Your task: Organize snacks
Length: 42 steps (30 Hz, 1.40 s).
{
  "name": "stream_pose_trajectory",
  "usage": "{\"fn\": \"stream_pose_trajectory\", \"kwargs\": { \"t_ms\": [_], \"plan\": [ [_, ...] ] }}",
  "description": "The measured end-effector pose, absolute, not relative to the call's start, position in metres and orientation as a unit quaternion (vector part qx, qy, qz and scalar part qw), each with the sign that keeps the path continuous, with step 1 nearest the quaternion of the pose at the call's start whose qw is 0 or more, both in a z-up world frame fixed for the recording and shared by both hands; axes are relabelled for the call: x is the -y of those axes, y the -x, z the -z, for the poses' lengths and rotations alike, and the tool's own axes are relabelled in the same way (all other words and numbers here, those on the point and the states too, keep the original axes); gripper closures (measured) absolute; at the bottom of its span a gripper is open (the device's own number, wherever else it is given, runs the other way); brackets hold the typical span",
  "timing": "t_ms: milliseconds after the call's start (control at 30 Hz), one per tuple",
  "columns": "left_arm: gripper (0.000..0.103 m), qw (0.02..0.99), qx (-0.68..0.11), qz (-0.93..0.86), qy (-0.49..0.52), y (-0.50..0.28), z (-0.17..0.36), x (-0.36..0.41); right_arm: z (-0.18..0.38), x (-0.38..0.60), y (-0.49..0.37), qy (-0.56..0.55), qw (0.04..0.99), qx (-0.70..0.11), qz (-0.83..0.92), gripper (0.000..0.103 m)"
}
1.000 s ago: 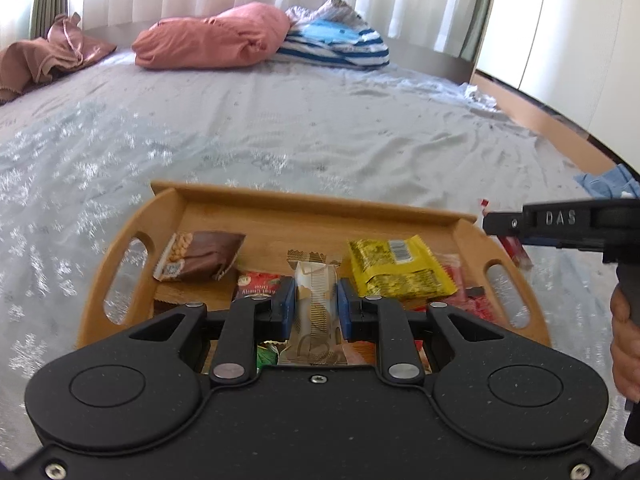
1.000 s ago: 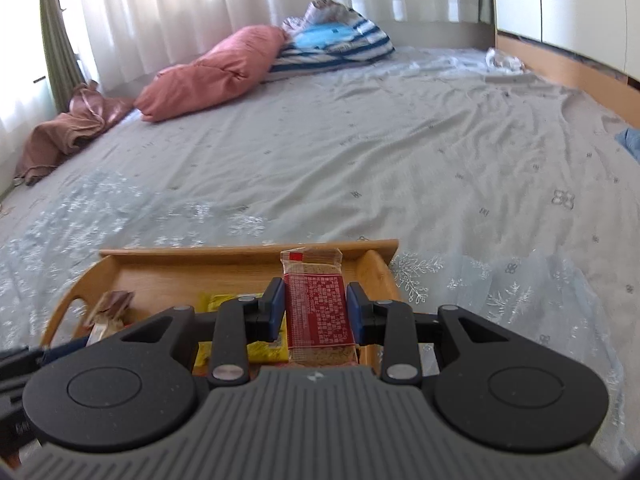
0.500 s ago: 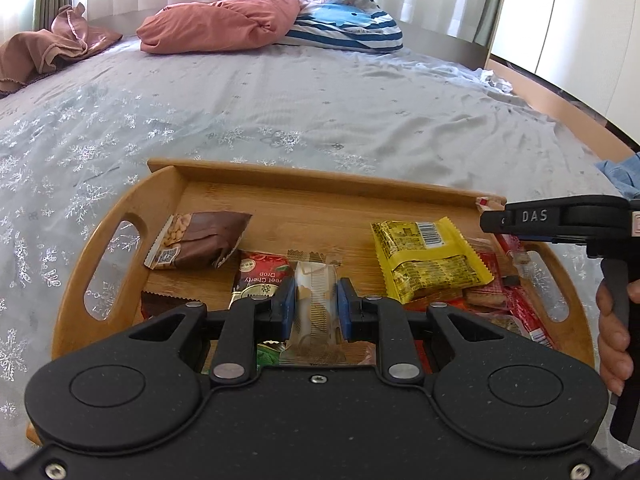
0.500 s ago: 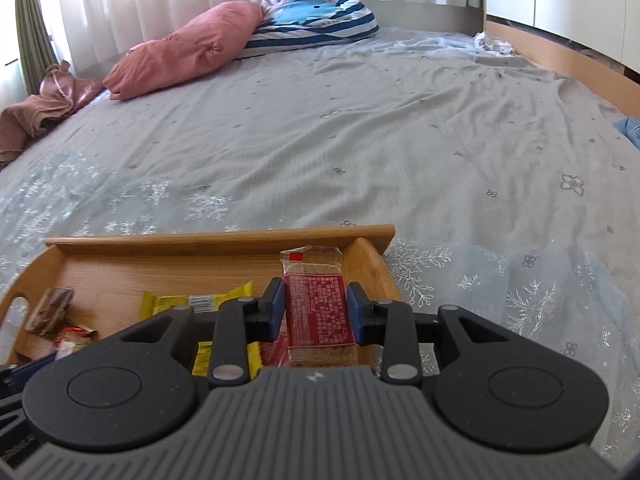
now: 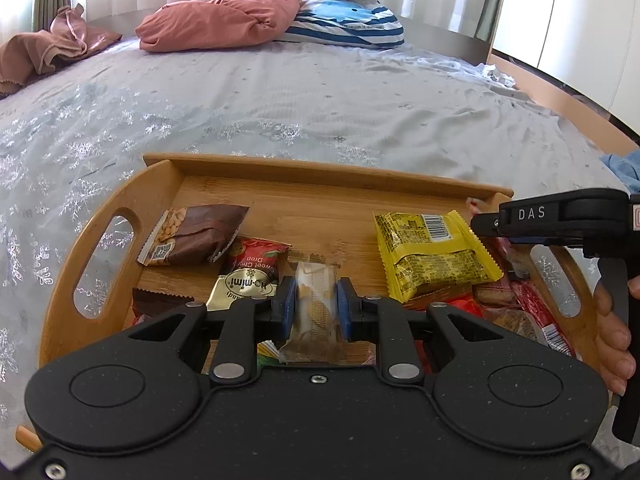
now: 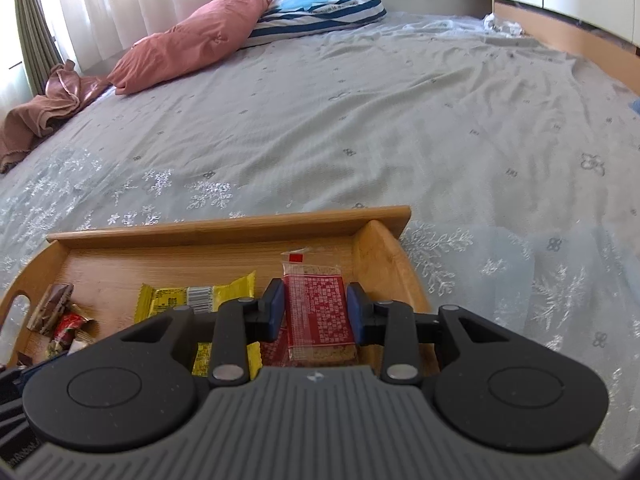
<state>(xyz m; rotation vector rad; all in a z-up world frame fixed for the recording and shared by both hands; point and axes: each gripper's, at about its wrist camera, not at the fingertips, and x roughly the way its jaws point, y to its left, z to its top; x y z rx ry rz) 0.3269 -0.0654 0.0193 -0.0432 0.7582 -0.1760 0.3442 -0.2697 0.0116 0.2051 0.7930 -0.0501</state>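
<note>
A wooden tray with cut-out handles lies on the bed and holds several snack packets. My left gripper is shut on a cream and gold snack bar above the tray's near middle. A brown peanut packet, a red candy packet and a yellow packet lie in the tray. My right gripper is shut on a red-wrapped bar over the tray's right end. The right gripper also shows in the left wrist view.
The grey bedspread stretches beyond the tray. A pink pillow, a blue striped pillow and a brown cloth lie at the far end. A wooden bed edge runs along the right.
Both grippers have come lower and closer over the tray, each still holding its bar. The tray looks larger in both views.
</note>
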Motion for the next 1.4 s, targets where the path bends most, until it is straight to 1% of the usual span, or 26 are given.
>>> {"fn": "stream_pose_trajectory", "kwargs": {
  "t_ms": [233,300,333,367,400,433,467,533,600,733,800,867,933,1000,1067,1133,1167,1200,1333,1400],
  "plan": [
    [0.082,0.925,-0.370,0.086,0.020,-0.327,-0.020,0.067,-0.011,0.269,-0.344,-0.119,0.915,-0.386,0.005,0.066],
    [0.082,0.925,-0.370,0.086,0.021,-0.327,-0.020,0.066,-0.011,0.269,-0.343,-0.121,0.915,-0.384,0.003,0.061],
    [0.082,0.925,-0.370,0.087,0.021,-0.327,-0.020,0.067,-0.012,0.269,-0.343,-0.122,0.916,-0.382,0.003,0.055],
    [0.082,0.925,-0.370,0.087,0.021,-0.328,-0.020,0.067,-0.013,0.270,-0.342,-0.123,0.917,-0.379,0.002,0.055],
    [0.082,0.925,-0.371,0.086,0.022,-0.328,-0.020,0.067,-0.013,0.271,-0.341,-0.127,0.918,-0.376,-0.001,0.051],
    [0.082,0.924,-0.372,0.085,0.025,-0.328,-0.020,0.067,-0.015,0.272,-0.341,-0.133,0.918,-0.373,-0.005,0.044],
    [0.081,0.924,-0.372,0.085,0.028,-0.329,-0.020,0.067,-0.016,0.273,-0.340,-0.136,0.919,-0.371,-0.009,0.044],
    [0.078,0.923,-0.375,0.085,0.030,-0.329,-0.021,0.066,-0.020,0.274,-0.338,-0.138,0.921,-0.364,-0.011,0.044],
    [0.068,0.923,-0.375,0.084,0.028,-0.329,-0.023,0.065,-0.025,0.273,-0.335,-0.136,0.924,-0.358,-0.011,0.043],
    [0.059,0.926,-0.367,0.081,0.028,-0.324,-0.030,0.061,-0.035,0.273,-0.328,-0.138,0.927,-0.348,-0.013,0.040],
    [0.051,0.927,-0.364,0.079,0.030,-0.320,-0.034,0.058,-0.041,0.272,-0.323,-0.132,0.931,-0.341,-0.013,0.039],
    [0.047,0.929,-0.360,0.079,0.033,-0.315,-0.040,0.056,-0.047,0.269,-0.316,-0.120,0.934,-0.336,-0.014,0.036],
    [0.040,0.931,-0.355,0.082,0.033,-0.309,-0.046,0.053,-0.053,0.265,-0.308,-0.106,0.938,-0.329,-0.016,0.034],
    [0.026,0.932,-0.351,0.087,0.034,-0.302,-0.052,0.051,-0.059,0.262,-0.298,-0.100,0.942,-0.321,-0.020,0.031],
    [0.019,0.932,-0.348,0.096,0.033,-0.294,-0.059,0.048,-0.064,0.260,-0.288,-0.102,0.944,-0.313,-0.025,0.026],
    [0.018,0.934,-0.343,0.098,0.025,-0.284,-0.065,0.046,-0.069,0.258,-0.278,-0.105,0.946,-0.306,-0.031,0.024],
    [0.014,0.935,-0.341,0.097,0.020,-0.279,-0.068,0.046,-0.071,0.257,-0.272,-0.104,0.947,-0.302,-0.031,0.023],
    [0.012,0.935,-0.341,0.094,0.014,-0.274,-0.072,0.046,-0.074,0.255,-0.267,-0.102,0.948,-0.299,-0.032,0.022],
    [0.010,0.939,-0.332,0.092,-0.007,-0.252,-0.083,0.043,-0.083,0.250,-0.243,-0.096,0.953,-0.284,-0.039,0.014],
    [0.009,0.940,-0.328,0.089,-0.013,-0.241,-0.088,0.039,-0.086,0.248,-0.229,-0.097,0.955,-0.275,-0.044,0.013]
  ]
}}
